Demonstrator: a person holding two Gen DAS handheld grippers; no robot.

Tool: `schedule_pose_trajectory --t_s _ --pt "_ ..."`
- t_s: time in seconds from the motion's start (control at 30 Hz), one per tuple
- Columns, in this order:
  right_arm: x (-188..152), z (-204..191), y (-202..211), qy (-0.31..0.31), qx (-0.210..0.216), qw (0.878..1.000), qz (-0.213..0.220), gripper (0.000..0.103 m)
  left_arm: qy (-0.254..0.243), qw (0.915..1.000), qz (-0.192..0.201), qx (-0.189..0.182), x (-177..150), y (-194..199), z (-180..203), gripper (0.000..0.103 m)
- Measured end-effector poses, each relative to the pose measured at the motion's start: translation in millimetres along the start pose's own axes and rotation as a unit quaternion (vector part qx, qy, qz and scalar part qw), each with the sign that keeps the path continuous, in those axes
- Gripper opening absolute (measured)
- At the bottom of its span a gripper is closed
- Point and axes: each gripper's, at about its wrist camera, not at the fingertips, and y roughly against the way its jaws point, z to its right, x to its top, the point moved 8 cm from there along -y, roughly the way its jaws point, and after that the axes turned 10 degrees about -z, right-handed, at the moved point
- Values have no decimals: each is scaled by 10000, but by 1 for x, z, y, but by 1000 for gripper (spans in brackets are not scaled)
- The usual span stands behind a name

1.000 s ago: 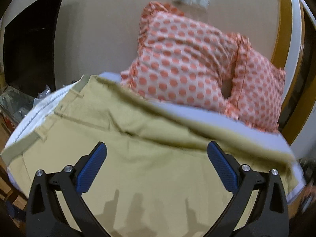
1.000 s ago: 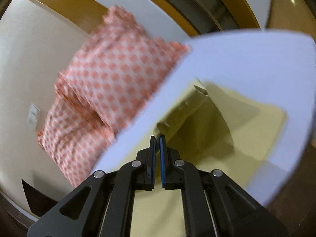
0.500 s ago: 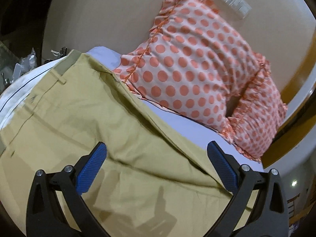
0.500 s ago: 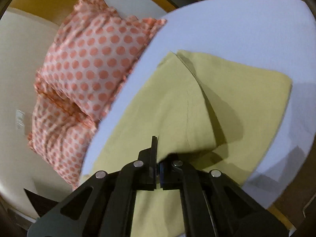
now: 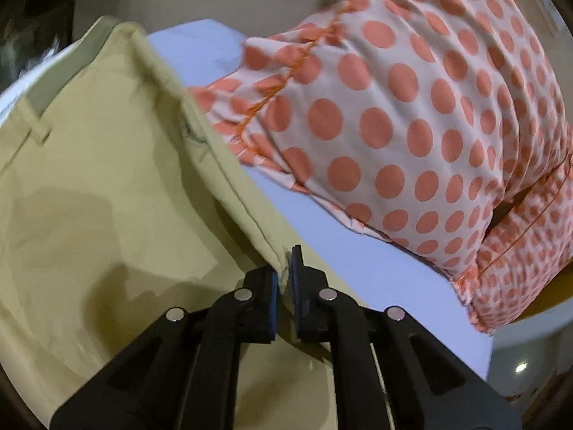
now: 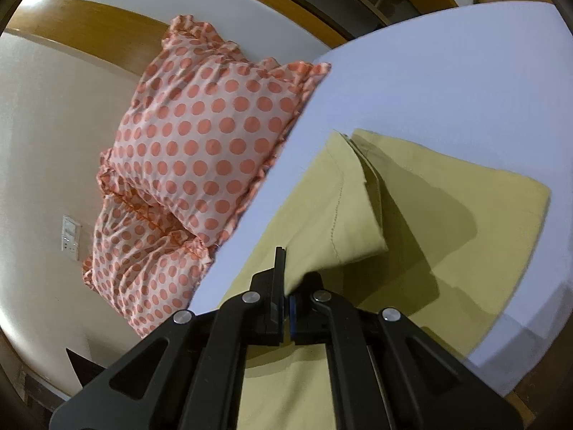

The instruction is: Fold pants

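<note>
Tan pants [image 5: 107, 186] lie on a pale lavender bed sheet [image 5: 358, 261]. The waistband with a belt loop shows at the upper left in the left wrist view. My left gripper [image 5: 284, 279] is shut on the pants' far edge seam, pinching a fold of cloth. In the right wrist view the pants [image 6: 447, 222] lie with the leg ends spread on the sheet [image 6: 447, 82]. My right gripper [image 6: 286, 286] is shut on a leg, holding a lifted flap over the layer below.
Two pillows with orange polka dots [image 5: 412, 107] lean against the beige wall beyond the pants, also seen in the right wrist view [image 6: 200, 150]. A wall socket plate [image 6: 70, 238] sits on the wall. A wooden bed frame [image 6: 89, 32] curves behind. Dark clutter [image 5: 32, 36] lies left.
My left gripper went from wide open to shut on the pants' far edge. My right gripper stayed shut on the leg and drew it back over the pants.
</note>
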Motion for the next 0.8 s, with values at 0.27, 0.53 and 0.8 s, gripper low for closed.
schedule_pose_trajectory --t_s 0.27,0.53,0.8 --pt "11 -7 45 167 51 9986 489 2 -921 9915 922 -10 -128 139 -10 6" --pt "-6 42 53 -127 -559 9975 409 2 -304 9980 518 -171 -248 139 -84 6" --pt "-10 55 62 141 -1387 9890 503 29 -422 9961 645 -427 -265 141 -85 12"
